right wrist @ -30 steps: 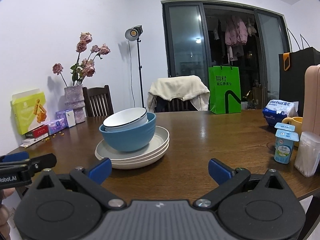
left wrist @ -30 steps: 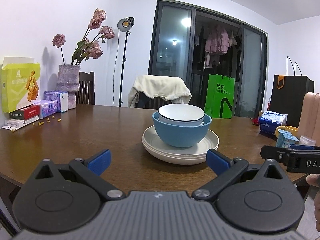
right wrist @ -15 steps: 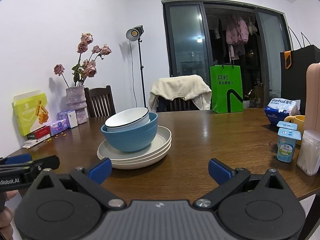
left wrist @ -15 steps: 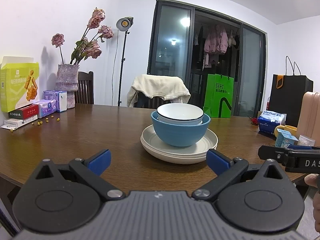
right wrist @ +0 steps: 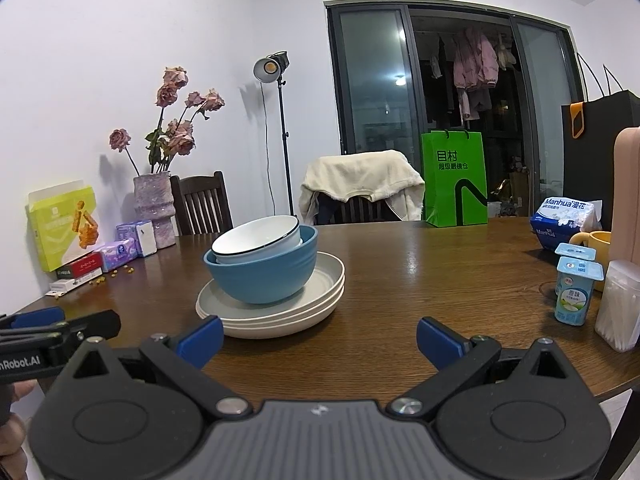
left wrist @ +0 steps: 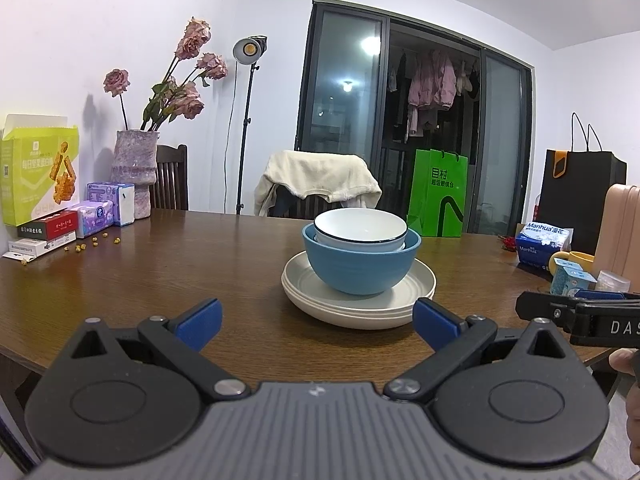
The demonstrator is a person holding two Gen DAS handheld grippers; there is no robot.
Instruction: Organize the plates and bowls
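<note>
A: Start at the fingers. The left gripper (left wrist: 316, 318) has its blue-padded fingers (left wrist: 198, 318) spread wide with nothing between them, and the right gripper (right wrist: 320, 334) is the same: pads far apart, empty. Both hover at the near edge of the brown wooden desk (left wrist: 160, 264), pointing at the stack.

B: And the stack itself?

A: It sits mid-desk, just beyond the fingertips. At the bottom, cream round plates (right wrist: 280, 312), three rims by the look of the right view. On them stands a blue ribbed bowl (left wrist: 360, 266), and nested in that a white bowl with a thin dark rim (left wrist: 360, 228), tilted a little rather than seated flat.

B: How would they handle?

A: I'd judge them all stiff, probably ceramic or melamine; I cannot tell which. The surfaces look smooth, so likely slippery under the pads, and breakable if dropped on the wood. The white bowl looks lightest and loosest.

B: Where would you grip?

A: On a rim, one finger inside and one outside the wall. The white bowl's raised edge stands clear of the blue one, so it is the easiest purchase. The plates offer only a low lip close to the desk.

B: Anything nearby to avoid?

A: Small yoghurt pots (right wrist: 576, 292) stand well off to the right.
</note>
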